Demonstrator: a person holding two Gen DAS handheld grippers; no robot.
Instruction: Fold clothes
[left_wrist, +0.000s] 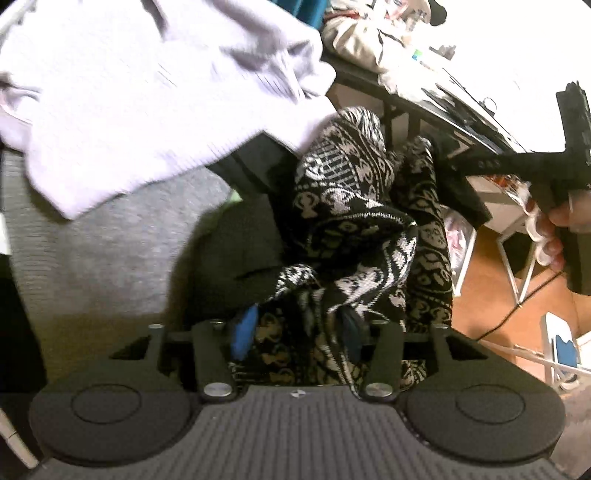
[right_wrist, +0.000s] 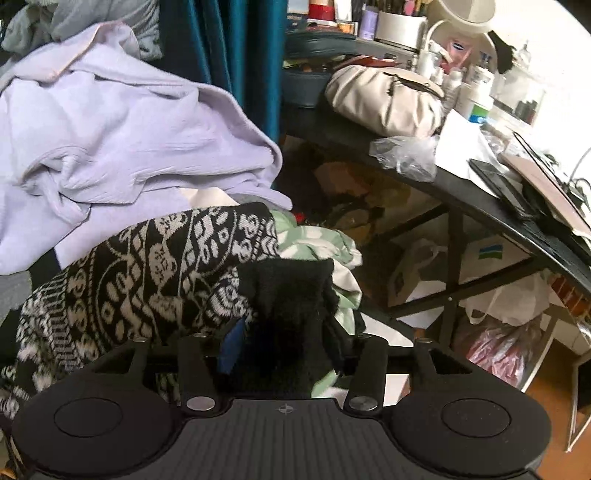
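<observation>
The knitted garment is black with a white folk-style pattern — in places the motifs look olive-tan. The sweatshirt behind it is pale lilac. A curtain is deep teal, the bag on the black desk beige — and a cloth is mint green with white patches.

Left gripper, right gripper: both seemingly part-open.
</observation>
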